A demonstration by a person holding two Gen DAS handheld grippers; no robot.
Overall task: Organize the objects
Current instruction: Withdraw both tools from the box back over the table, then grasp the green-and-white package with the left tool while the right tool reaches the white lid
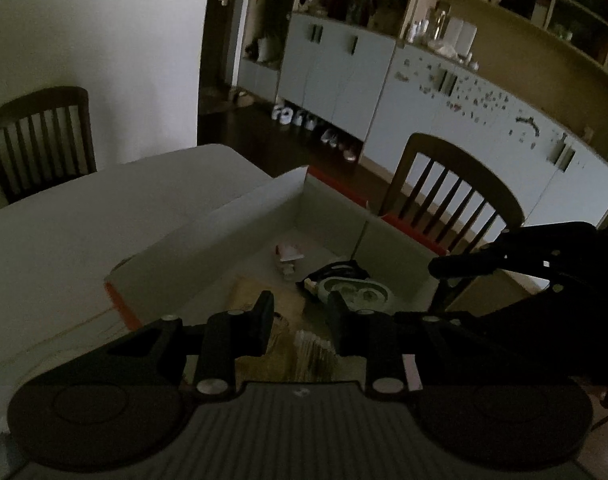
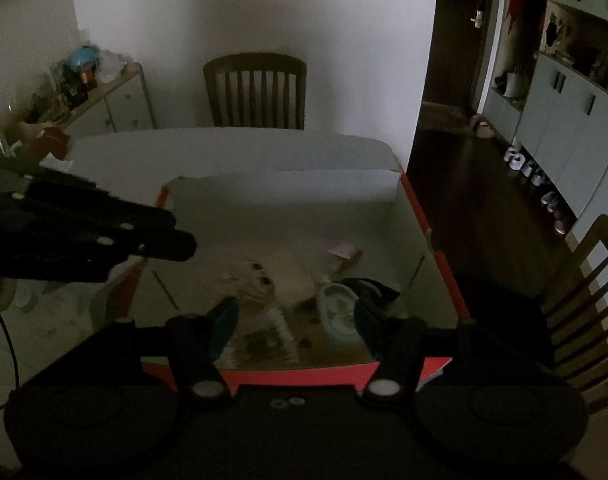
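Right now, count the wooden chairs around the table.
2. One chair at the table's far end against the wall; another beside the box on the cabinet side. Others may be out of frame.

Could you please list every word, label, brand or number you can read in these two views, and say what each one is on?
No text can be read in either view; both are dim and blurred.
Small carton in the open box: any print too blurred to read.
Stickers on the cabinet doors: too small to tell.
Mark on the left gripper's body: unreadable.

Both wrist views close above the open box [image 1: 263, 200], angled down, left facing cabinets, right facing wall, sharing box interior.
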